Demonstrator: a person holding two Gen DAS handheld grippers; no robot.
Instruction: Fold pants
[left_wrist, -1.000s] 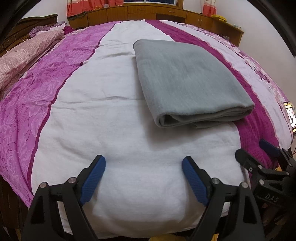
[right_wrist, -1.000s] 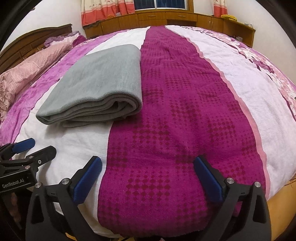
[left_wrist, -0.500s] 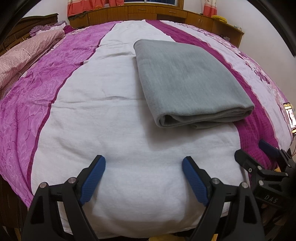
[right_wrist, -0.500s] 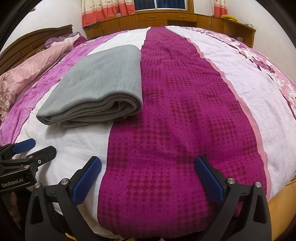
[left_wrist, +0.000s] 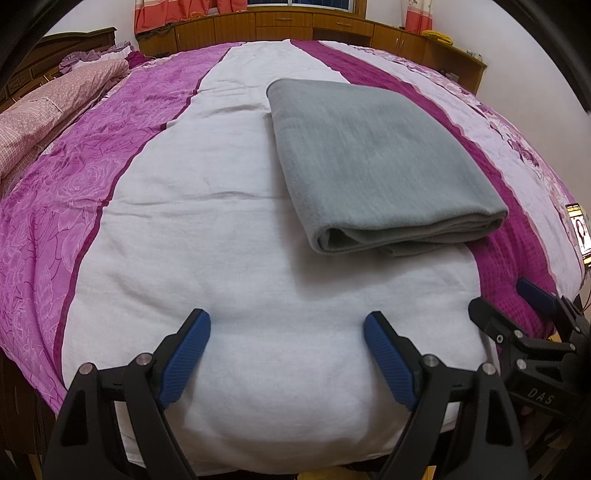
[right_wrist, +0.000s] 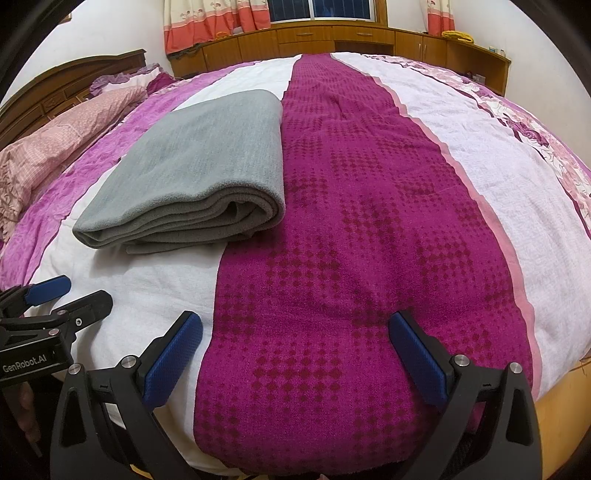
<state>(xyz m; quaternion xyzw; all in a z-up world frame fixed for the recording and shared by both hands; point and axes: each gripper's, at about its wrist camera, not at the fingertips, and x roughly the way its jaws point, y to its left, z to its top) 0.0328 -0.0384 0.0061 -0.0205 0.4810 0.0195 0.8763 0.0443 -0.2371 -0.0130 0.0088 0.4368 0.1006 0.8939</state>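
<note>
On the bed (left_wrist: 229, 258) ahead of us, the folded grey pants (left_wrist: 373, 162) lie lengthwise away between our wide-open, empty left gripper (left_wrist: 286, 345) and right gripper (right_wrist: 295, 349), nearer neither.

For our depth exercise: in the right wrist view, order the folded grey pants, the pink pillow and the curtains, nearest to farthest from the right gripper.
From the right gripper:
1. Folded grey pants, ahead left on the bed.
2. Pink pillow, far left.
3. Curtains, back wall.
</note>
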